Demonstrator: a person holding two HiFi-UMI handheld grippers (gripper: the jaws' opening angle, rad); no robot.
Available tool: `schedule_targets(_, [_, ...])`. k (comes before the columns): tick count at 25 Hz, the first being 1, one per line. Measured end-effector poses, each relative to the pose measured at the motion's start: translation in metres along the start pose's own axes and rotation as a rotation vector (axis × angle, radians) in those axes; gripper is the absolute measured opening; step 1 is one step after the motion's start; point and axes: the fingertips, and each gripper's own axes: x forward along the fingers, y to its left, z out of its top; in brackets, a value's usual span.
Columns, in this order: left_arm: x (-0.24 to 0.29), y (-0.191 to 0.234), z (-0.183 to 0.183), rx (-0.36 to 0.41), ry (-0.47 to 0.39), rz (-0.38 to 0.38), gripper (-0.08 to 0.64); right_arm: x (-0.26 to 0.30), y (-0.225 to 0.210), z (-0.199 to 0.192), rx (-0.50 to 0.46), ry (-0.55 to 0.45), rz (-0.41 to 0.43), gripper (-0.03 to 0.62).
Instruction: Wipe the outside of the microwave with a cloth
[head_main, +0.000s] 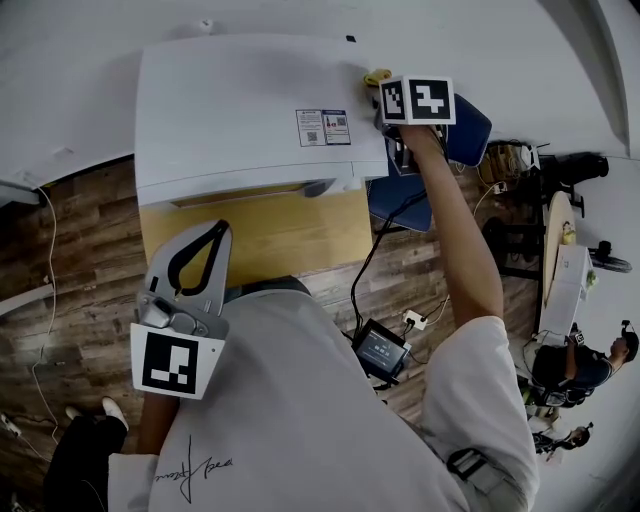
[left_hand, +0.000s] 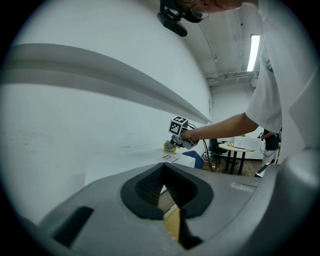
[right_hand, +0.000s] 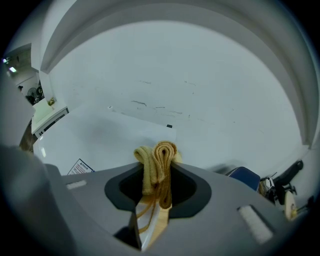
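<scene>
Microwave (head_main: 240, 110) white top, yellow cloth (right_hand: 159, 152) pinched in right tongs (right_hand: 157, 174), wood floor (head_main: 60, 290)

A white short-sleeved T-shirt (head_main: 300, 400) bears black script (head_main: 195, 468); trousers (head_main: 80, 455) are dark; shoes (head_main: 112, 410) white; the left gripper (head_main: 216, 234) and right gripper (head_main: 384, 84) are grey, with black-and-white cubes.

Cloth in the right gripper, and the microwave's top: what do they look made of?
The cloth looks like soft yellow-tan fabric, likely terry or microfibre; its bunched folds look thick and fuzzy. The microwave has a smooth, matte white casing with a printed label. It is probably painted sheet metal, though plastic can't be ruled out.
</scene>
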Motion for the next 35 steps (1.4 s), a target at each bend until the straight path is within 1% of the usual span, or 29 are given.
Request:
schedule_targets(9, [-0.015,0.005,0.001,0.023,-0.012,0.005,-0.008,-0.002,0.022,0.004,0.009,-0.008,0.017,0.118])
schedule_targets(26, [-0.037,0.016,0.005,0.044,-0.044,0.020,-0.008,0.002,0.080,0.023,-0.030,-0.011,0.063,0.118])
schedule_targets(31, [-0.041,0.019,0.007,0.063,-0.050,0.022,-0.008,0.002,0.100,0.029,-0.049,-0.016,0.085,0.118])
schedule_targets(35, [-0.046,0.020,0.010,0.006,-0.072,0.023,-0.008,0.002,0.121,0.035,-0.067,-0.021,0.117,0.118])
